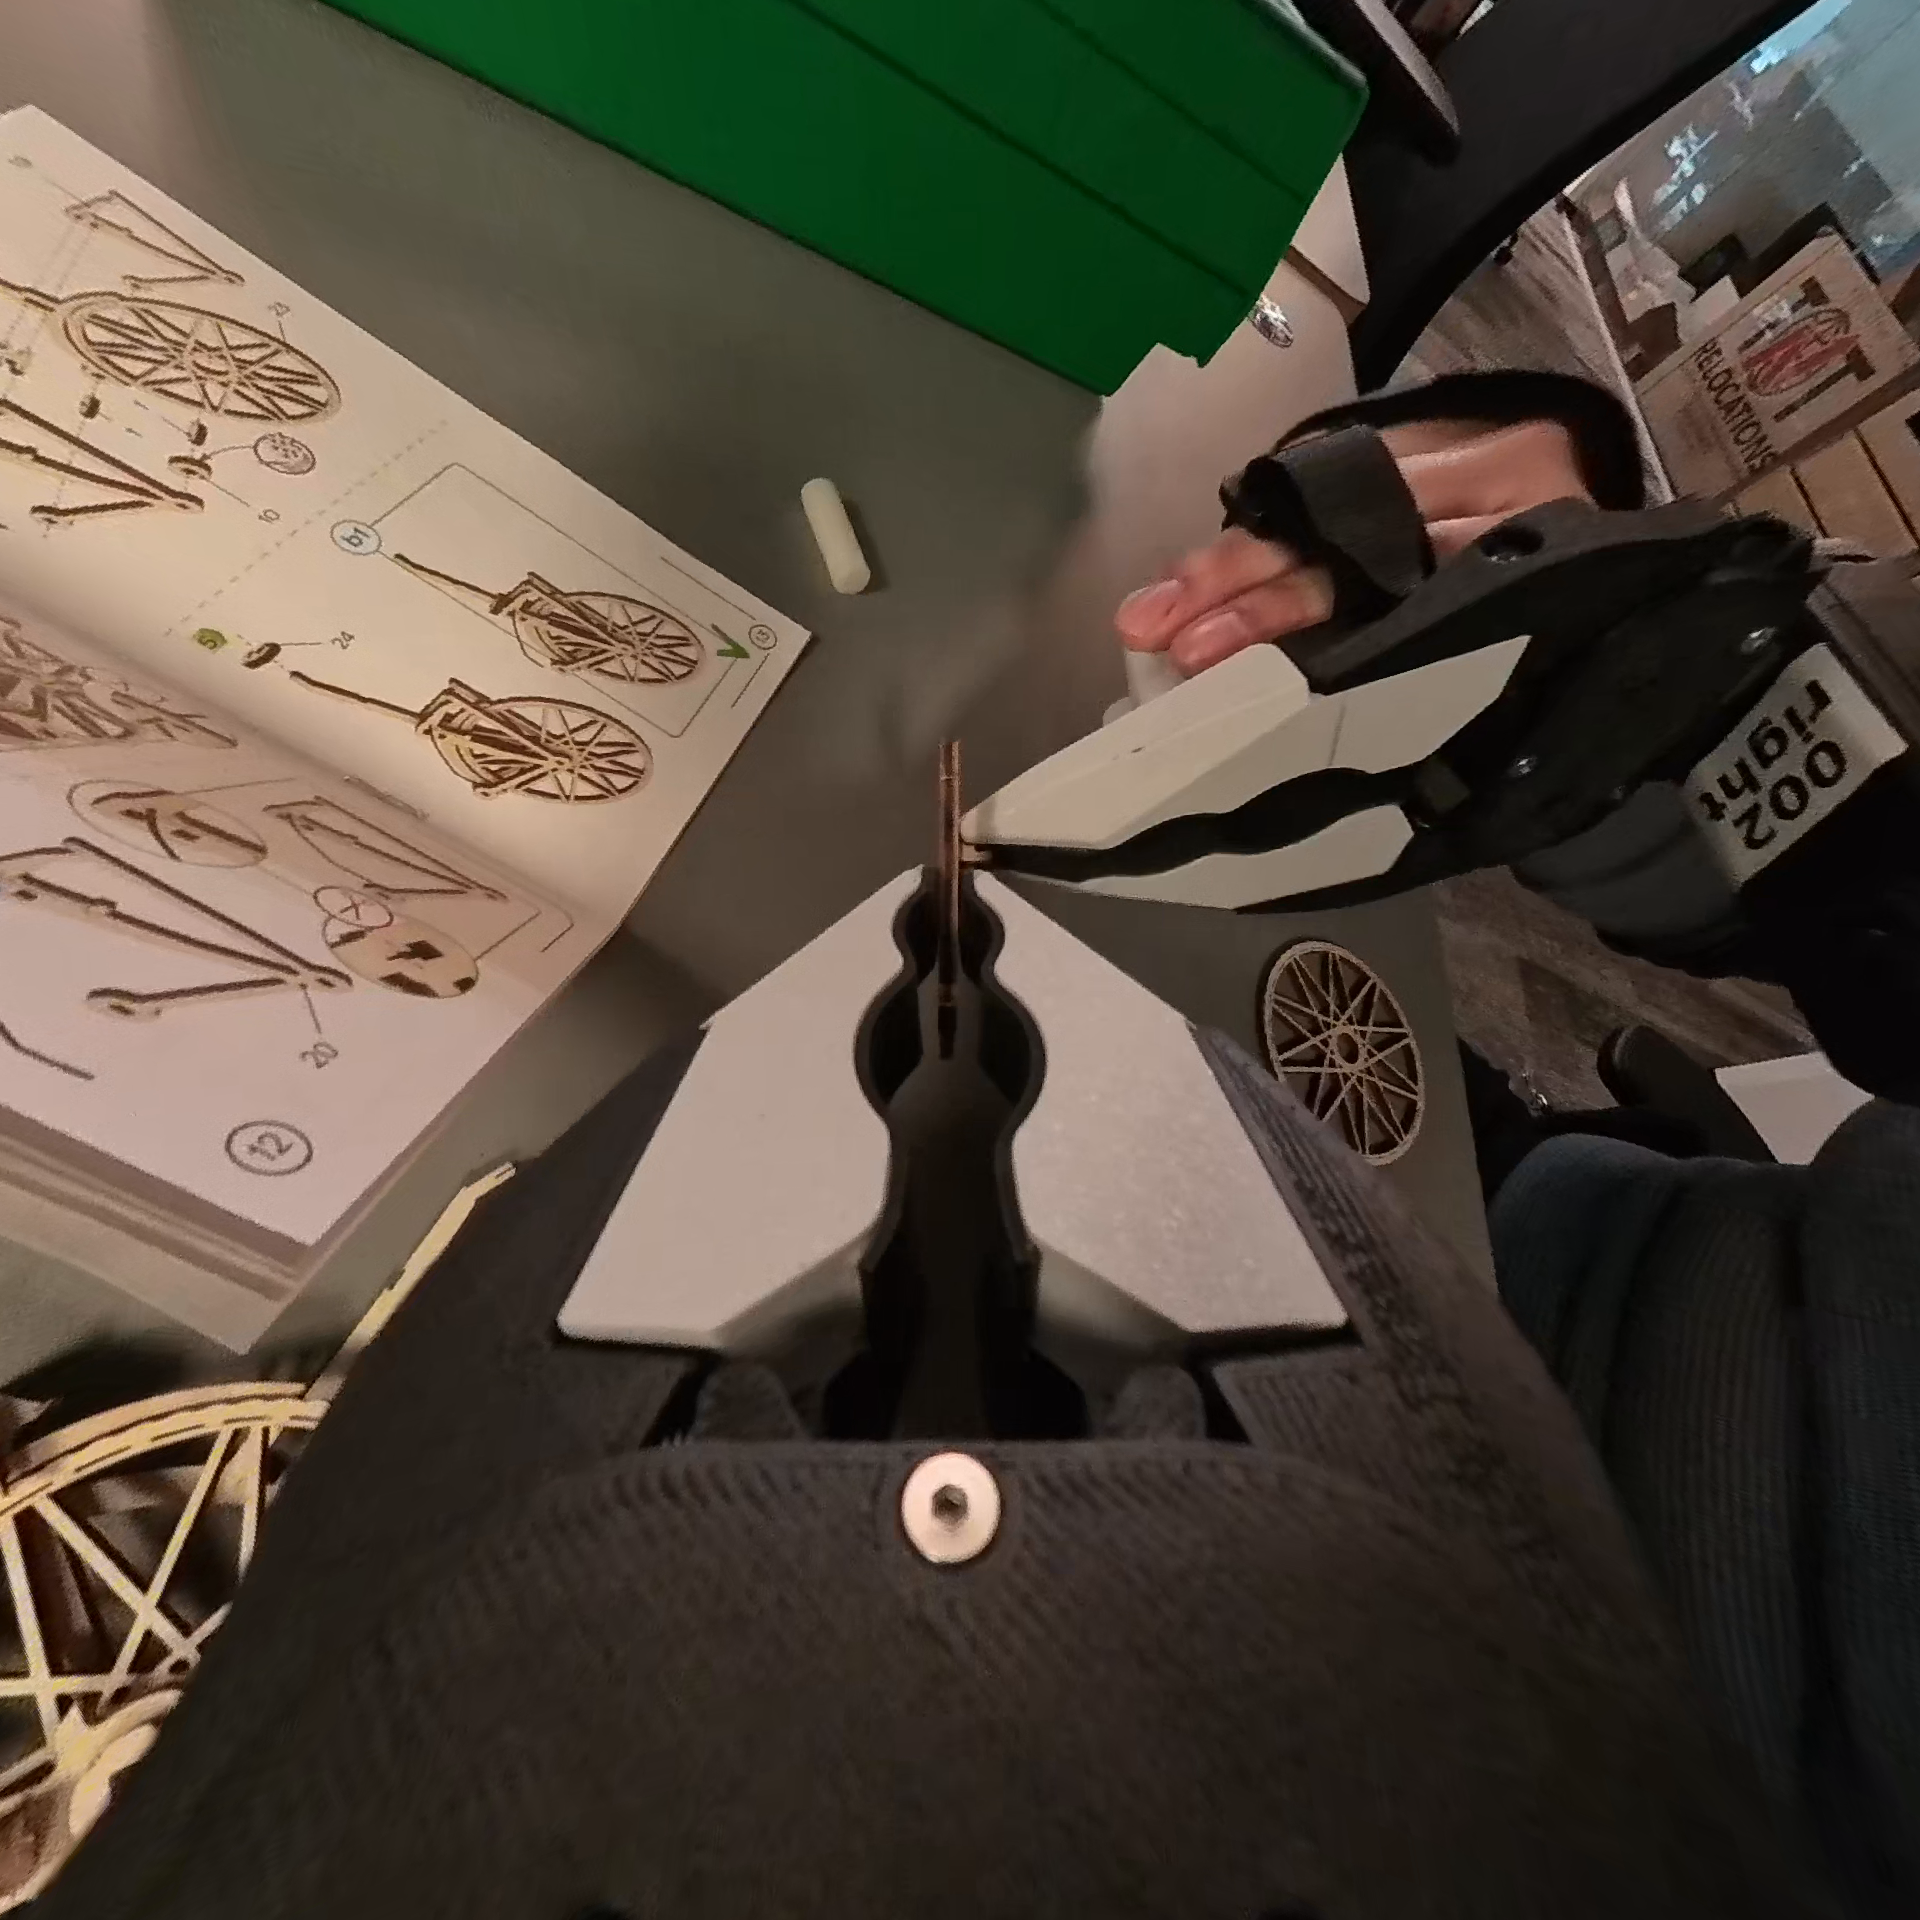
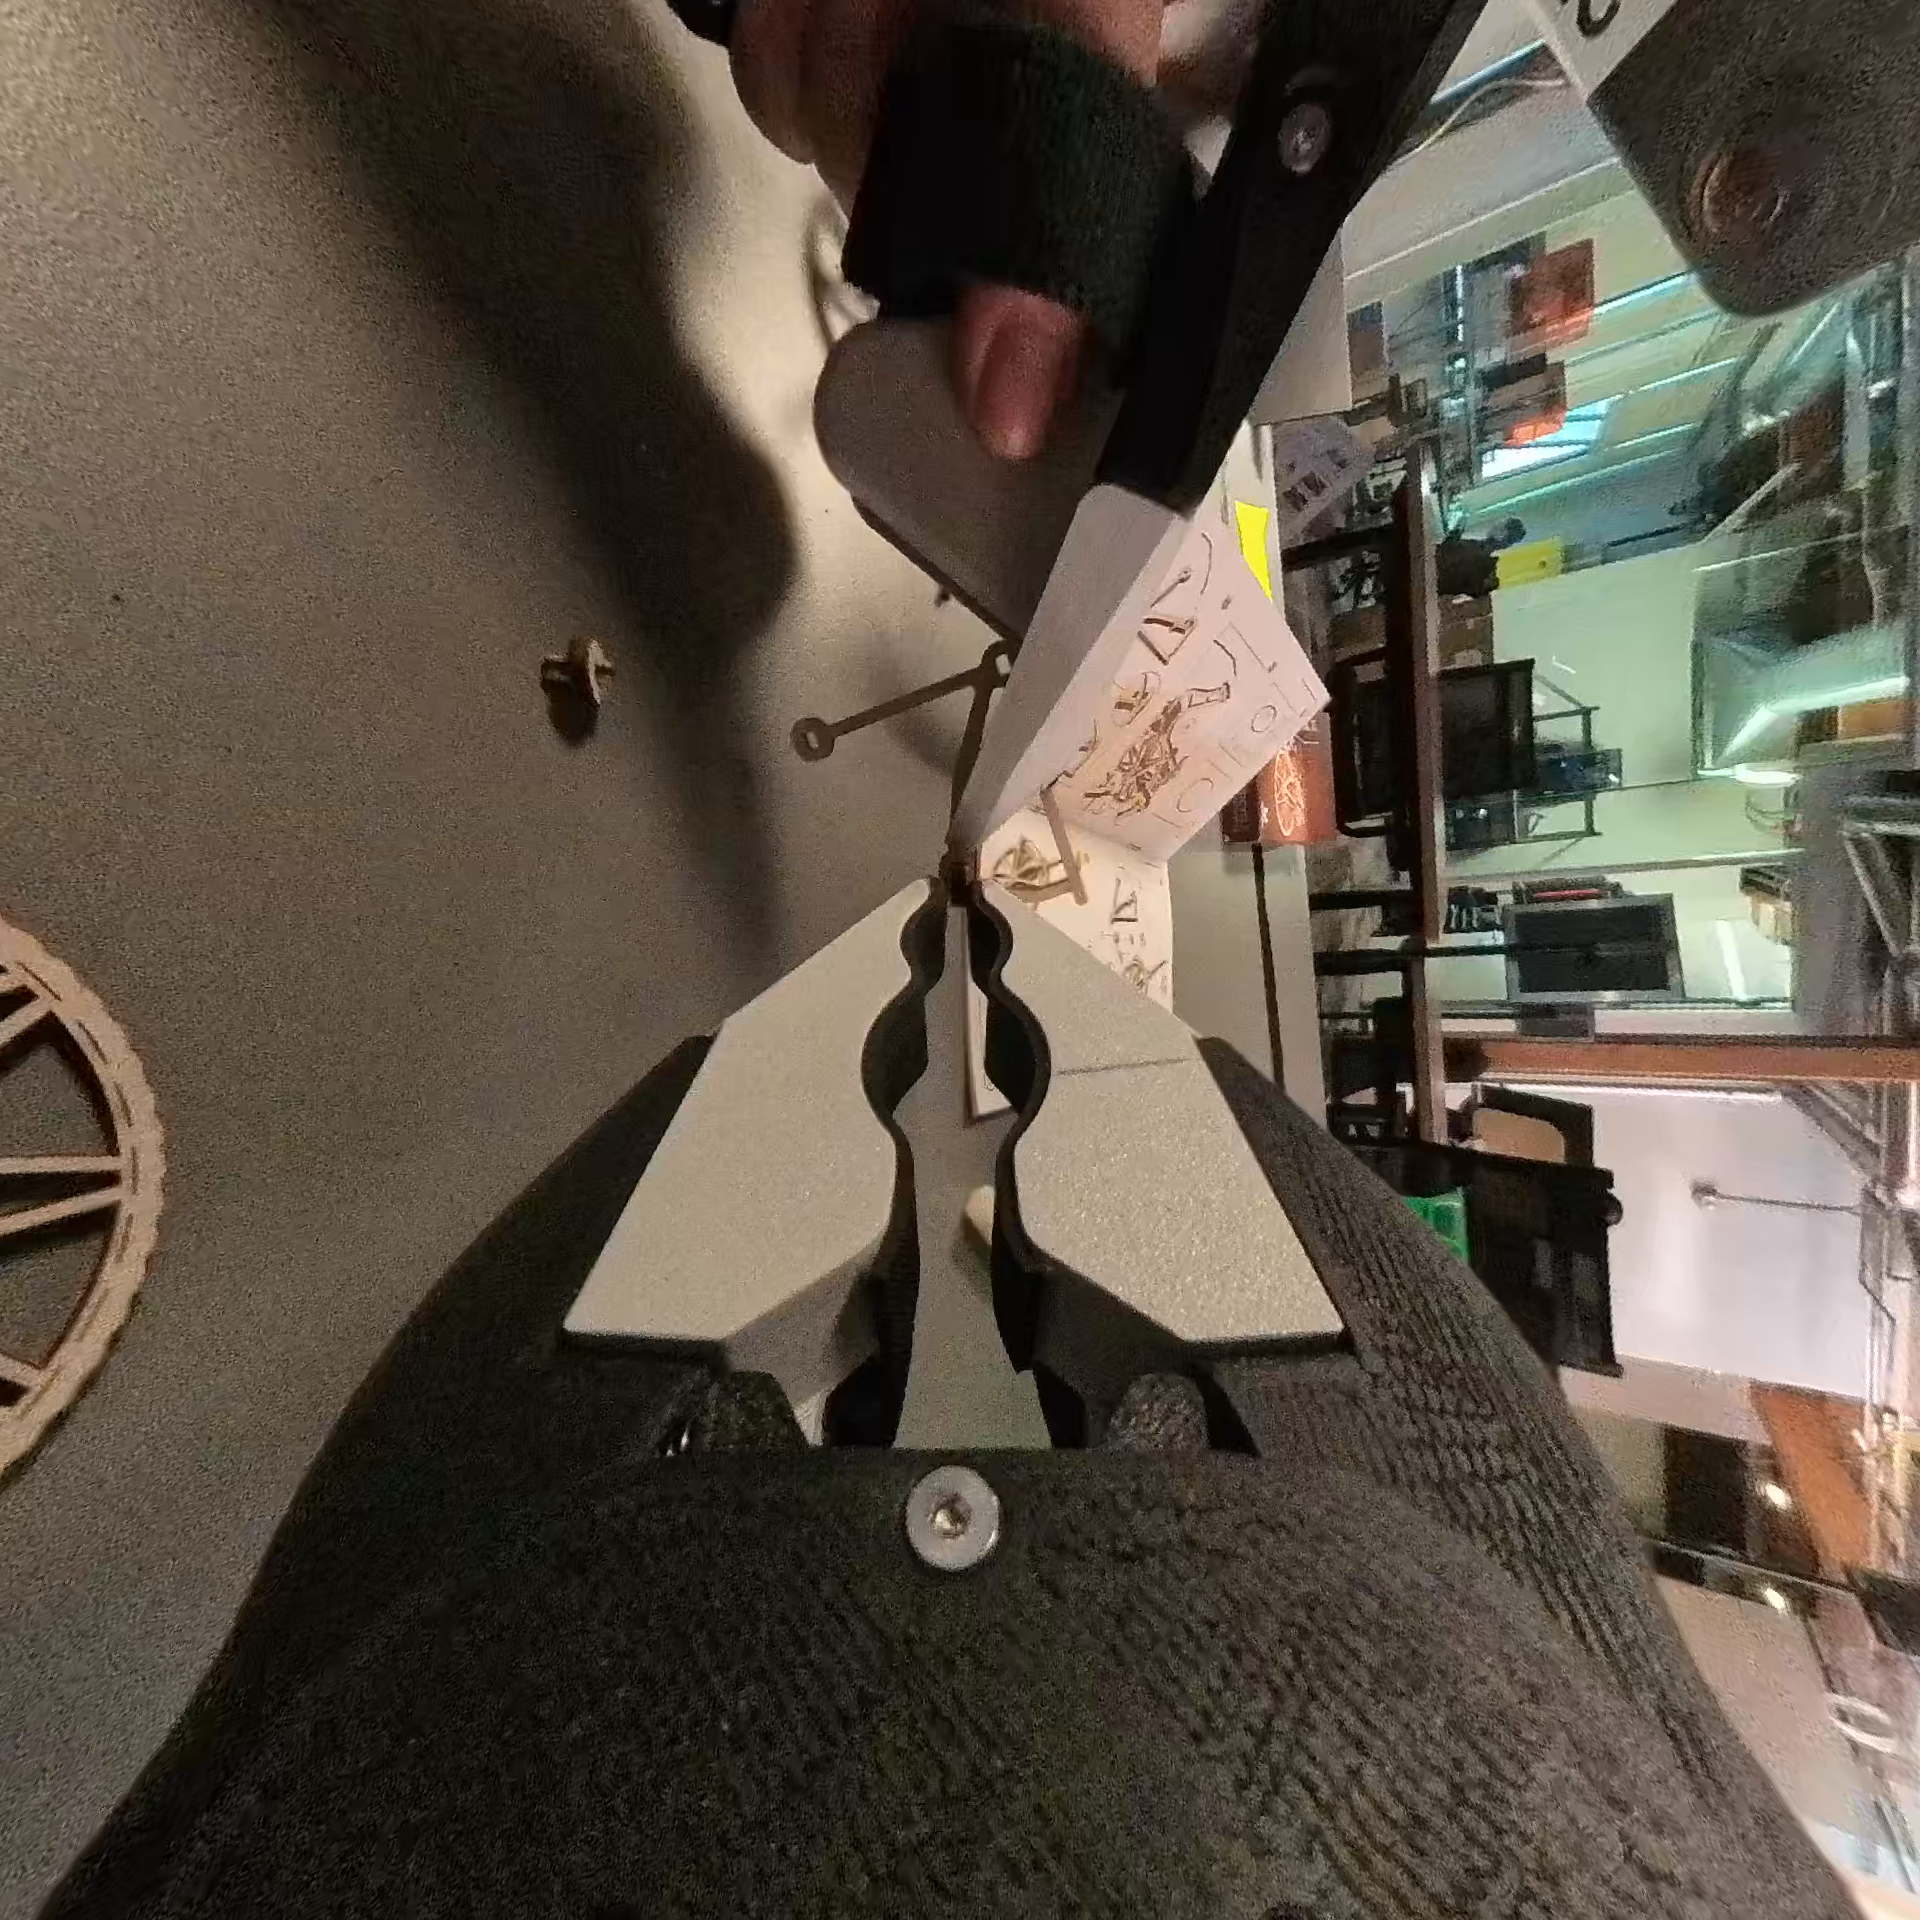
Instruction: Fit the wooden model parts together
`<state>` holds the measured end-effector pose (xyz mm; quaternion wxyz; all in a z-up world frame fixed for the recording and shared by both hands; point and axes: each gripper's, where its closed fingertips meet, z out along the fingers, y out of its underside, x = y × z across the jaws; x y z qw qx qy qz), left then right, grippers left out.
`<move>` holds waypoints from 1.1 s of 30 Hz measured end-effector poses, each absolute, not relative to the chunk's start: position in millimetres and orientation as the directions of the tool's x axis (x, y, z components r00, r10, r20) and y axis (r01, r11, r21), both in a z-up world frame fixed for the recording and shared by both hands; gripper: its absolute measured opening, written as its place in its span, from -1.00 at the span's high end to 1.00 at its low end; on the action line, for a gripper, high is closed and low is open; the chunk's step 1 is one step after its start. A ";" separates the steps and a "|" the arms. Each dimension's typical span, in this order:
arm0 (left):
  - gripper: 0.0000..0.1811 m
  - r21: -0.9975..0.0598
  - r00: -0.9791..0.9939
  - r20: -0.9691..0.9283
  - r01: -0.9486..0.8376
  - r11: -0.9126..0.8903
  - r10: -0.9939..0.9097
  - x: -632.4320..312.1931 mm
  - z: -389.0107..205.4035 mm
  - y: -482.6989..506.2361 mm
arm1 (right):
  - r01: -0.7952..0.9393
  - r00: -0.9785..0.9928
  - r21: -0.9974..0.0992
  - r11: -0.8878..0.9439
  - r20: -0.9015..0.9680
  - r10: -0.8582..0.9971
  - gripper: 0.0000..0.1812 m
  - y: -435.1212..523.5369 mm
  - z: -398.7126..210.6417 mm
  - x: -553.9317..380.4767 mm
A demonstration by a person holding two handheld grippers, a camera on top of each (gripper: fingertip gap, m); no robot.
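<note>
My left gripper (image 1: 948, 883) is shut on a thin flat wooden part (image 1: 949, 810), seen edge-on and standing upright above the grey table. My right gripper (image 1: 977, 850) comes in from the right, shut on a small wooden piece (image 1: 975, 854) whose tip touches the side of the flat part. In the right wrist view my right gripper (image 2: 956, 888) is pinched on that small piece, mostly hidden between the tips. The left gripper's white finger (image 2: 1049, 665) meets it from above. A thin strut with a ring end (image 2: 883, 712) sticks out to the left.
An open instruction booklet (image 1: 312, 675) lies at the left, and a green box (image 1: 935, 156) stands at the back. On the table are a white stick (image 1: 834, 535), a spoked wooden wheel (image 1: 1345, 1049), a wheel assembly (image 1: 104, 1558) and a small loose wooden part (image 2: 577, 675). Less than 4 cm separates the two grippers' tips. Both grippers' tips are roughly 10 cm from the white stick (image 1: 834, 535).
</note>
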<state>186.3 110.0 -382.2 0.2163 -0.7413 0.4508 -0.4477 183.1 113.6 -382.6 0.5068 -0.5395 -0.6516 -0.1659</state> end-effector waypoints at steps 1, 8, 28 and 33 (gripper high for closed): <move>0.97 -0.721 0.195 0.470 -0.477 -0.502 -0.861 186.5 -383.1 109.9 | 0.871 0.099 -0.334 0.362 0.838 0.536 0.98 113.1 -383.4 182.4; 0.98 -0.728 0.217 0.456 -0.467 -0.502 -0.863 186.4 -383.6 113.5 | 0.889 0.112 -0.305 0.340 0.867 0.486 1.00 118.2 -381.1 182.2; 0.98 -0.871 0.216 0.211 -0.400 -0.284 -0.953 195.9 -350.6 115.8 | 0.925 0.027 -0.065 0.374 0.994 0.107 1.00 117.9 -347.9 191.9; 0.98 -0.877 0.183 0.250 -0.373 -0.302 -0.951 195.1 -345.9 108.8 | 0.874 0.153 -0.218 0.435 0.972 0.178 1.00 111.7 -341.6 192.5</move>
